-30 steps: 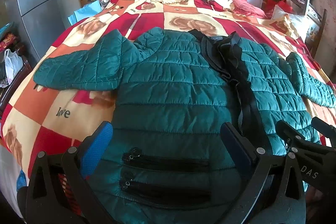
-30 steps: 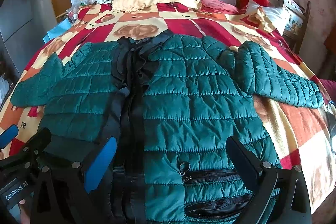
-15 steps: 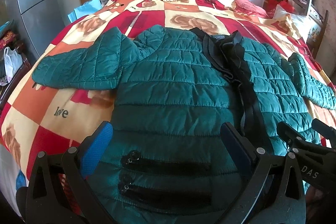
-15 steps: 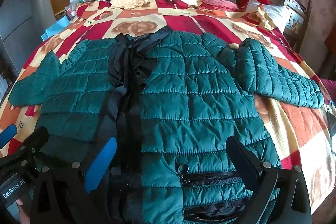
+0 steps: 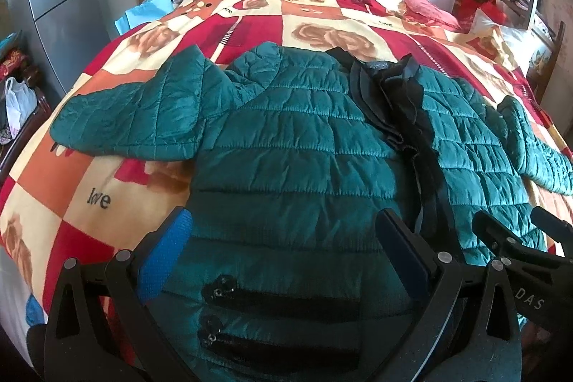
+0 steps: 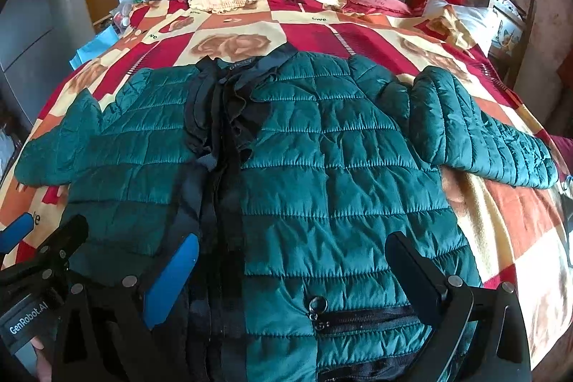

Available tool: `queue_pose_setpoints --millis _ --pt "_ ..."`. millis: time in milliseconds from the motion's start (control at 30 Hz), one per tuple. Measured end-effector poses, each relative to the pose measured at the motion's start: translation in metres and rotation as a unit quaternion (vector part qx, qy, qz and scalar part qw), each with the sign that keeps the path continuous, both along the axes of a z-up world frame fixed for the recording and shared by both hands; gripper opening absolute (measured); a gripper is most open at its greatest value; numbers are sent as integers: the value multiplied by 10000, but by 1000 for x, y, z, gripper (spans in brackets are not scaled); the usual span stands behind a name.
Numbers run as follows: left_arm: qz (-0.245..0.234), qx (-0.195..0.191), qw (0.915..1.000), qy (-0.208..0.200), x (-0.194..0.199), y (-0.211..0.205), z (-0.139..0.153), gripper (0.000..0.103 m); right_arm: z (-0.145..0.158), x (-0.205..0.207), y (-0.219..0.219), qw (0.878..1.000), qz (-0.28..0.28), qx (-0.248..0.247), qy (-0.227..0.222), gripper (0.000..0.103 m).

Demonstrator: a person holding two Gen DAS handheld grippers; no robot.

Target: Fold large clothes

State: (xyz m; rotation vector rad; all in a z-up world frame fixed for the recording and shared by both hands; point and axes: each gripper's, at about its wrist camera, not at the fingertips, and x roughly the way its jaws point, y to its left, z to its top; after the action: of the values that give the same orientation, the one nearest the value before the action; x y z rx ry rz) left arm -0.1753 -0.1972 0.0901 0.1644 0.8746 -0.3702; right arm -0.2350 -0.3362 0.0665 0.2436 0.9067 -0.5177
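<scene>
- Jacket [image 5: 293, 167]: green quilted puffer, spread face-up on the patchwork bedspread [image 5: 322, 24], hem nearest you, collar toward the far pillows.
- Long axis runs near-to-far, straight out from both tools. Black front placket [image 6: 222, 167] marks the centreline.
- Left gripper [image 5: 283, 260]: jaws spread wide, holding nothing, poised over the hem on the jacket's left half, just above the two zip pockets [image 5: 279, 321]. I can't tell whether the tips touch the fabric.
- Right gripper [image 6: 293, 274]: also spread wide and empty, over the hem on the right half, its blue pad [image 6: 172, 285] near the placket and the pocket zip [image 6: 358, 317] between its fingers.
- Both tools sit side by side at the near edge; each shows at the edge of the other's view.
- Left sleeve [image 5: 125, 120] lies out to the left, roughly crosswise to the body, well apart from the left tool and up near the shoulder.
- Right sleeve [image 6: 483, 138] angles out to the right, cuff [image 6: 537, 167] near the bed's right edge.
- Judgement: no fold is made yet. Each sleeve is on its own tool's side, so you'd reach far and outward, not across.
- Likely next: bring the sleeves in across the body, then fold hem toward collar along the long axis.
- Risk: slick puffy shell, so a shallow pinch may slip. Take a full bite of fabric.
</scene>
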Motion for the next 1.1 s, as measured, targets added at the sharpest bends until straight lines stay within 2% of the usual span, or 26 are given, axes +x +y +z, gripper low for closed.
queue_pose_setpoints --millis 600,900,1100 --pt "91 59 9999 68 31 2 -1 102 -1 31 -14 9997 92 204 36 103" --pt "250 23 9997 14 64 14 8 102 4 62 -28 9984 67 549 -111 103" --pt "375 -43 9992 89 94 19 11 102 5 90 -34 9981 37 601 -138 103"
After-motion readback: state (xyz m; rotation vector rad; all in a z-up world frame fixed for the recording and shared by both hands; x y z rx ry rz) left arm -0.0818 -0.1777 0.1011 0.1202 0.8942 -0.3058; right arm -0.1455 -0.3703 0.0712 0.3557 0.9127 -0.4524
